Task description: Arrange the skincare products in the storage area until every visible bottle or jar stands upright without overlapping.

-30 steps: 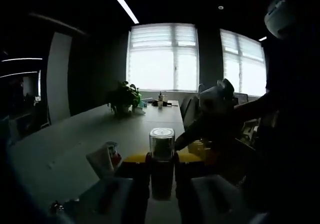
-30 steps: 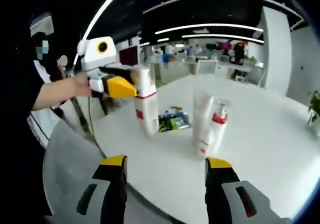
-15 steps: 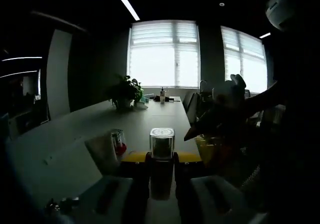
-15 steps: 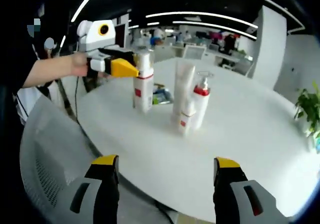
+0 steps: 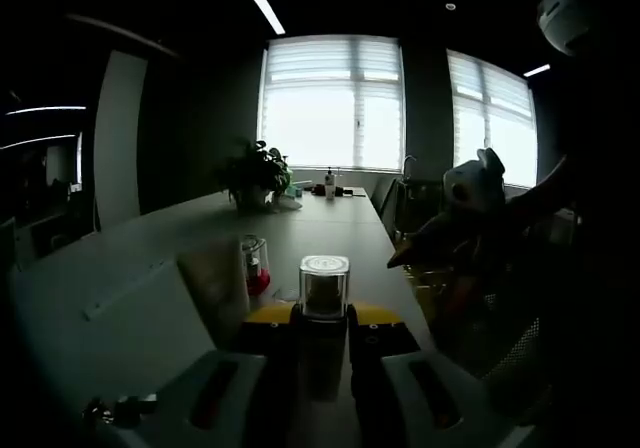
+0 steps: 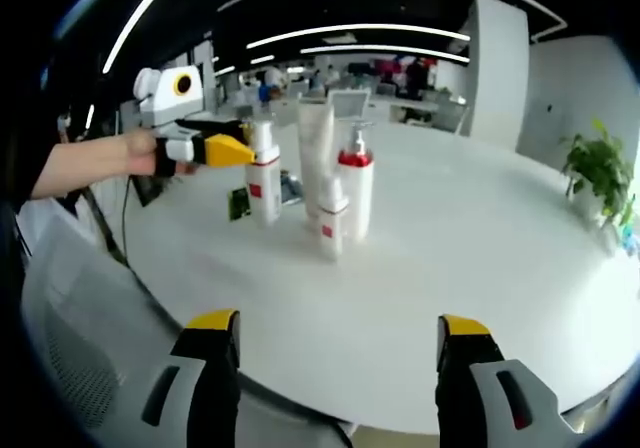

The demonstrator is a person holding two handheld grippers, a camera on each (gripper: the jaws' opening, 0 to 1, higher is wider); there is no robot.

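My left gripper [image 6: 232,150] clamps the upright bottle [image 6: 264,173] just beside the pump bottle [image 6: 355,190]; right gripper [image 6: 338,343] jaws spread wide.

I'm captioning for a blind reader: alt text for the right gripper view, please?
The left gripper is shut on a white bottle standing on a round white table, beside an upright tube and pump bottle. The right gripper is open in the foreground.

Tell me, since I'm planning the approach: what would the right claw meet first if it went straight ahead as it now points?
Probably the small white tube at the front of the upright cluster, with the red-collared pump bottle just behind it. Bare white table lies between; depth is uncertain.
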